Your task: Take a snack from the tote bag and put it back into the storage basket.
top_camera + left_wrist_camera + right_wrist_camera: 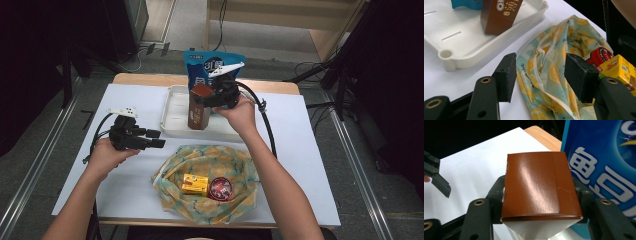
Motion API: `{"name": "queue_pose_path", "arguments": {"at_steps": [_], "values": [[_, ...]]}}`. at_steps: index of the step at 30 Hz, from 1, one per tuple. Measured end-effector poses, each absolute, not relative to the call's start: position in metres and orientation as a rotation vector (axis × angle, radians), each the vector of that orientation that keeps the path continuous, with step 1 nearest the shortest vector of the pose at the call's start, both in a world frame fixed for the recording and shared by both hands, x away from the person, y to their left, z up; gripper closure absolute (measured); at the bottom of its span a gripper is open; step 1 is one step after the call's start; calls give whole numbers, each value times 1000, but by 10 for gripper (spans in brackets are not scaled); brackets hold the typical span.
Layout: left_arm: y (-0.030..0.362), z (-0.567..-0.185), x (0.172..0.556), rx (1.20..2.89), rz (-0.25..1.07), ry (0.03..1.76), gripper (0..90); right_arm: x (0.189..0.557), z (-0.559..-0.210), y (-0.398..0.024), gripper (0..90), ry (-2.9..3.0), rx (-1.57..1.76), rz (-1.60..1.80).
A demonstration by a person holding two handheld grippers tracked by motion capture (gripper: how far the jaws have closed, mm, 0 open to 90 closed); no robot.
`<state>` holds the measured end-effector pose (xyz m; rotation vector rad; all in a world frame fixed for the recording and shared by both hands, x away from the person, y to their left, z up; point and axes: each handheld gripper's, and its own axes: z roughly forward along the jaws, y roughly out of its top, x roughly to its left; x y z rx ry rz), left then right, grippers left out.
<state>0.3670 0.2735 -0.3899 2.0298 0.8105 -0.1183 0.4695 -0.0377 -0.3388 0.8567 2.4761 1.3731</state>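
r jaws [540, 195] pinching brown box [540, 186] top, l jaws [544, 77] spread over lemon cloth [549, 75], high view: box upright in white tray [172, 107]

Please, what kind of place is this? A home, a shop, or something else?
Probably a lab or office set up for recording, not a home. A small table under a white sheet stands on grey carpet, black stands and cables surround it, and a person works with two handheld grippers.
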Motion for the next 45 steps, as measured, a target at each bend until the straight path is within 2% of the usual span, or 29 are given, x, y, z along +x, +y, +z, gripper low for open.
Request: {"name": "queue_pose_path", "arguments": {"at_steps": [19, 45], "values": [[273, -391, 368, 2037, -123, 803, 435, 452, -345, -69, 441, 2499, 839, 1364], [271, -391, 367, 2048, -114, 793, 435, 426, -373, -113, 442, 2465, 869, 1383]]}}
